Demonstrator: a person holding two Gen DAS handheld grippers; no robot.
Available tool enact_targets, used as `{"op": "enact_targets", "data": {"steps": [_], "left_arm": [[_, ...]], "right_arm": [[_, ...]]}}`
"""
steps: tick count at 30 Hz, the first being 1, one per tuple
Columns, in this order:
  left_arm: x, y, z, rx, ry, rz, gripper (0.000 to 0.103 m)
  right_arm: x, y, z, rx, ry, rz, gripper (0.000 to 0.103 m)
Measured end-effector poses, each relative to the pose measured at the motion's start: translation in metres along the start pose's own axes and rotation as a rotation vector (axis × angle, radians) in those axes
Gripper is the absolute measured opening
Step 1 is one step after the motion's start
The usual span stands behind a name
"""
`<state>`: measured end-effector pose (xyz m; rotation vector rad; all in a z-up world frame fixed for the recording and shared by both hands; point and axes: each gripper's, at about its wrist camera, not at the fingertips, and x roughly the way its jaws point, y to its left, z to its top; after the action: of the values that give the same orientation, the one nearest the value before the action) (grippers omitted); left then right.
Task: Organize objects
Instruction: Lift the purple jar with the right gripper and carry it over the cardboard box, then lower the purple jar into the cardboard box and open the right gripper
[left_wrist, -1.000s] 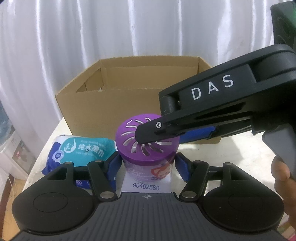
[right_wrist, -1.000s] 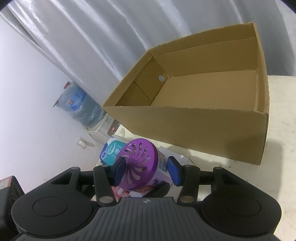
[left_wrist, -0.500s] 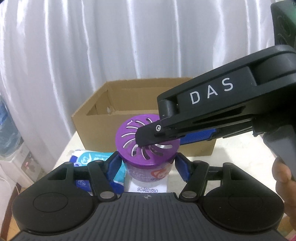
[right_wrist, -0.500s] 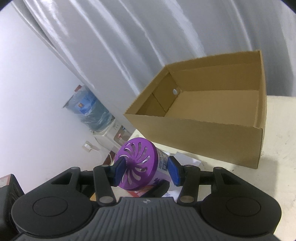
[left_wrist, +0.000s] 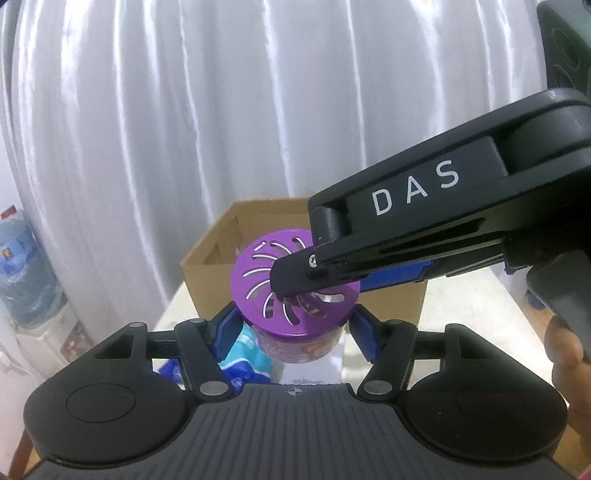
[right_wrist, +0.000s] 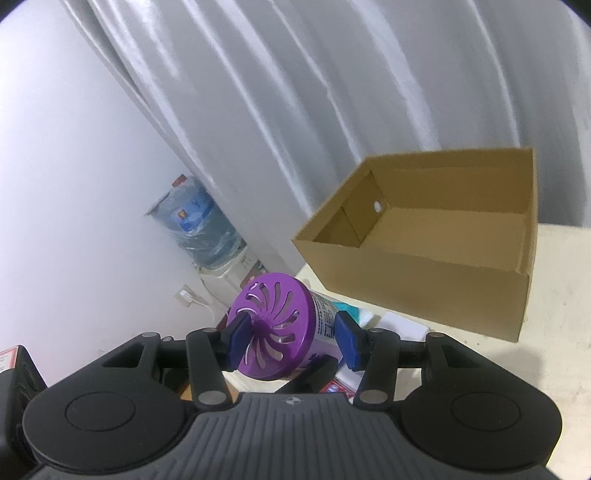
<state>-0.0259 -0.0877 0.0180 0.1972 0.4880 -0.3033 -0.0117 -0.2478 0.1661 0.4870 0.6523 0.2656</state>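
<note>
A jar with a purple slotted lid (left_wrist: 273, 295) hangs in the air above the table, held by both grippers. My left gripper (left_wrist: 295, 332) is shut on its sides, a blue pad on each side of the body. The right gripper's black finger (left_wrist: 295, 275) lies across the lid from the right. In the right wrist view the jar (right_wrist: 273, 328) lies tilted, lid towards the camera, and my right gripper (right_wrist: 293, 341) is shut on it, one pad on the lid's face and the other at the body's far end. An open cardboard box (right_wrist: 424, 288) stands beyond it, with nothing inside.
A blue and white wipes pack (left_wrist: 247, 354) and a white card (left_wrist: 314, 365) lie on the table (right_wrist: 554, 369) under the jar. A water dispenser bottle (right_wrist: 199, 229) stands by the wall on the left. White curtains hang behind. A person's hand (left_wrist: 565, 350) holds the right gripper.
Both grippers have risen with the jar held between them. The box and the wipes pack now lie lower and look smaller in both views. Neither grip has changed.
</note>
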Motion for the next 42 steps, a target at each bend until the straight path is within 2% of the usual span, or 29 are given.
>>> {"op": "enact_targets", "data": {"steps": [12, 21, 27, 34, 38, 42], "left_arm": [[-0.004, 0.021, 0.037, 0.004, -0.067, 0.030, 0.064], [0.037, 0.035, 0.075, 0.020, -0.062, 0.033, 0.064], [0.092, 0.040, 0.107, 0.073, -0.005, -0.005, 0.064], [0.188, 0.038, 0.153, 0.117, 0.095, -0.117, 0.064], [0.203, 0.039, 0.166, 0.142, 0.184, -0.182, 0.064], [0.209, 0.034, 0.167, 0.172, 0.265, -0.207, 0.064]], "right_arm": [[0.001, 0.042, 0.030, -0.063, -0.041, -0.005, 0.054], [0.029, 0.031, 0.073, -0.018, -0.017, 0.024, 0.054], [0.058, -0.001, 0.108, 0.085, 0.021, 0.038, 0.054], [0.104, -0.061, 0.159, 0.224, 0.096, -0.002, 0.054], [0.136, -0.105, 0.175, 0.316, 0.157, -0.039, 0.054], [0.167, -0.149, 0.177, 0.428, 0.210, -0.043, 0.054]]}}
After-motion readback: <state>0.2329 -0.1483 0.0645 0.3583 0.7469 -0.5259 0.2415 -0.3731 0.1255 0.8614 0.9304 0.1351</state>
